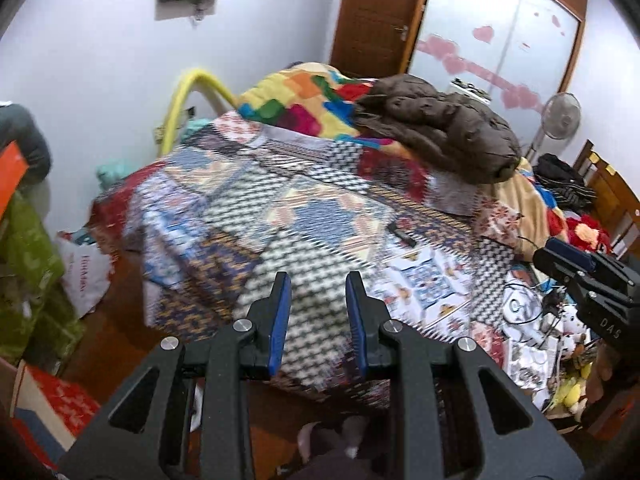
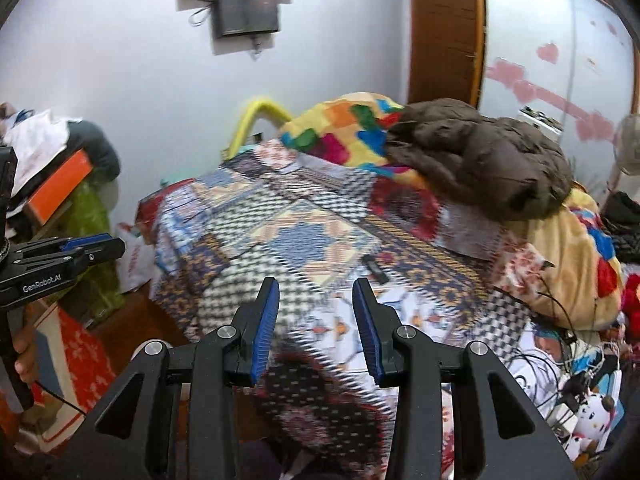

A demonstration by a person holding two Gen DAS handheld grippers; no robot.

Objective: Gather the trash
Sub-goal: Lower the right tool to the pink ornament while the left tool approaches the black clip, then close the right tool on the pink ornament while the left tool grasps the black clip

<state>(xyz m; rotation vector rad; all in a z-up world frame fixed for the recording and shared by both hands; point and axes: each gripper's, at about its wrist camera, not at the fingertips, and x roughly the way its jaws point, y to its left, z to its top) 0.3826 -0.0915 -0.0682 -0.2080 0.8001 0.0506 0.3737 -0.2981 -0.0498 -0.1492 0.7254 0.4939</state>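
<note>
I hold my left gripper [image 1: 318, 280] above the near end of the bed [image 1: 280, 216], its jaws spread with nothing between them. My right gripper [image 2: 316, 284] is just beside it, also over the patterned cover, jaws spread and empty. A small dark object [image 1: 402, 235] lies on the cover ahead of both; I cannot tell if it is trash. A brown jacket [image 1: 440, 128] lies on the colourful blanket [image 1: 296, 100] further back.
</note>
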